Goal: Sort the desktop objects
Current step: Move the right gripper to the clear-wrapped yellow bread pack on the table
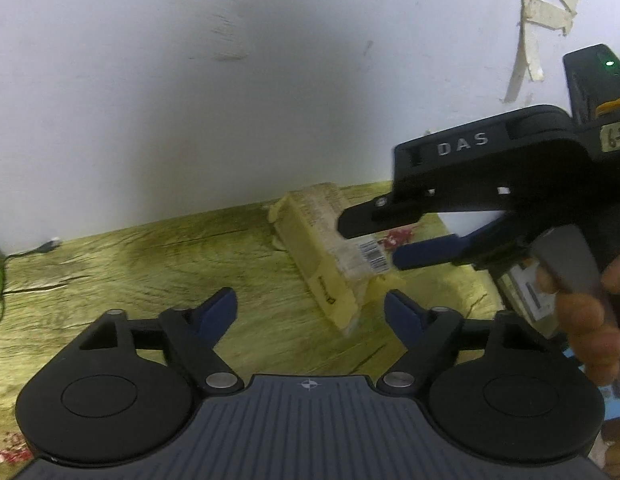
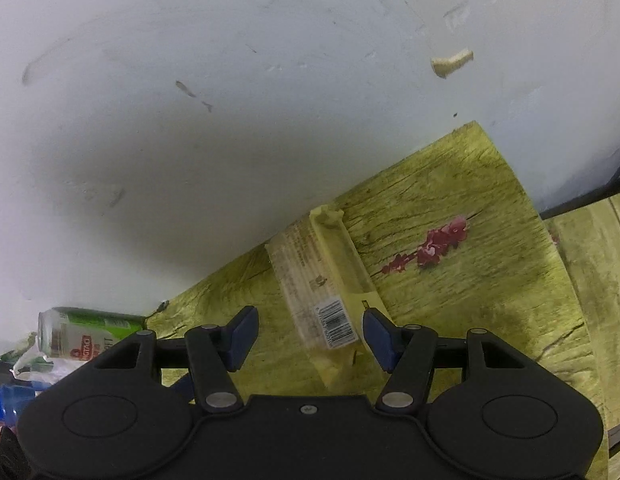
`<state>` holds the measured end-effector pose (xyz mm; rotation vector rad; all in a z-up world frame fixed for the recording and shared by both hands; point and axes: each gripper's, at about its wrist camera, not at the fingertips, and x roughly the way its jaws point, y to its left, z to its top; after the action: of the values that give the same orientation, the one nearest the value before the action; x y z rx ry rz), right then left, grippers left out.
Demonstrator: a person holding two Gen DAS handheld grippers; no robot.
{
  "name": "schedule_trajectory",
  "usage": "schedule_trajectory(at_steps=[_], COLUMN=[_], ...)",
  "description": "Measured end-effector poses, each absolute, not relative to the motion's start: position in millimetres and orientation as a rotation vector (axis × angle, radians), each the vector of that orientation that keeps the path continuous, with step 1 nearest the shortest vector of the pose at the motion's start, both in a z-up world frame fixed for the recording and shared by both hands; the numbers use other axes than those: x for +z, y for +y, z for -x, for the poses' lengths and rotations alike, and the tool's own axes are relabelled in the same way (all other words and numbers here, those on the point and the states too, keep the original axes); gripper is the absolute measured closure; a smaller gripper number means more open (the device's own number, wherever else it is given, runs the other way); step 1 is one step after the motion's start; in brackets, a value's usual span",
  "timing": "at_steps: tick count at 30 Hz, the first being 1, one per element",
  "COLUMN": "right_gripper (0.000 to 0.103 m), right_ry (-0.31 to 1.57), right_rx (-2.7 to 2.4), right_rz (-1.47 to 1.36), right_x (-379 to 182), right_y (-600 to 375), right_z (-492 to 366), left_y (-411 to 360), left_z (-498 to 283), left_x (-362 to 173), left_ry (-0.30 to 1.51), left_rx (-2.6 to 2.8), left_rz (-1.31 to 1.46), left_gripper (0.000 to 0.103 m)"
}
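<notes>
A long yellow wrapped packet (image 1: 324, 248) with a barcode label lies on the wood-grain desk, its far end near the white wall. It also shows in the right wrist view (image 2: 322, 276). My right gripper (image 2: 310, 334) is open, its blue pads on either side of the packet's near end, not clamped. In the left wrist view the right gripper (image 1: 368, 242) hovers over the barcode end. My left gripper (image 1: 310, 312) is open and empty, just in front of the packet's near end.
A green and white drink can (image 2: 81, 330) lies on its side at the far left beside crumpled plastic (image 2: 29, 360) and a blue object (image 2: 9, 400). A cable end (image 1: 49, 245) lies by the wall. The desk edge (image 2: 538, 216) drops at right.
</notes>
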<state>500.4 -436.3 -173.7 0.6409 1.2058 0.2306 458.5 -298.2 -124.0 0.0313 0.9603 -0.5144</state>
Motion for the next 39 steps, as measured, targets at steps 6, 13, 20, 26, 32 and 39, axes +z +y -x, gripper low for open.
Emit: schedule_trajectory(at_steps=[6, 13, 20, 26, 32, 39], right_gripper=[0.046, 0.045, 0.045, 0.045, 0.045, 0.045], right_ry=[1.216, 1.236, 1.254, 1.285, 1.257, 1.224], right_rx=[0.236, 0.244, 0.284, 0.330, 0.304, 0.230], right_rz=[-0.685, -0.746, -0.792, -0.813, -0.824, -0.786], right_x=[-185, -198, -202, -208, -208, -210], right_y=[-442, -447, -445, -434, -442, -442], right_z=[-503, -501, -495, -489, -491, -507], left_y=[-313, -327, -324, -314, -315, -323], left_z=[-463, -469, -472, -471, -475, -481], left_x=[-131, -141, -139, -133, -134, -145], left_ry=[0.975, 0.996, 1.020, 1.017, 1.010, 1.023], left_rx=[-0.553, -0.578, -0.594, -0.621, -0.611, -0.591], left_rz=[-0.028, -0.065, -0.065, -0.053, -0.062, -0.075], left_gripper=[0.040, 0.053, 0.056, 0.055, 0.054, 0.056])
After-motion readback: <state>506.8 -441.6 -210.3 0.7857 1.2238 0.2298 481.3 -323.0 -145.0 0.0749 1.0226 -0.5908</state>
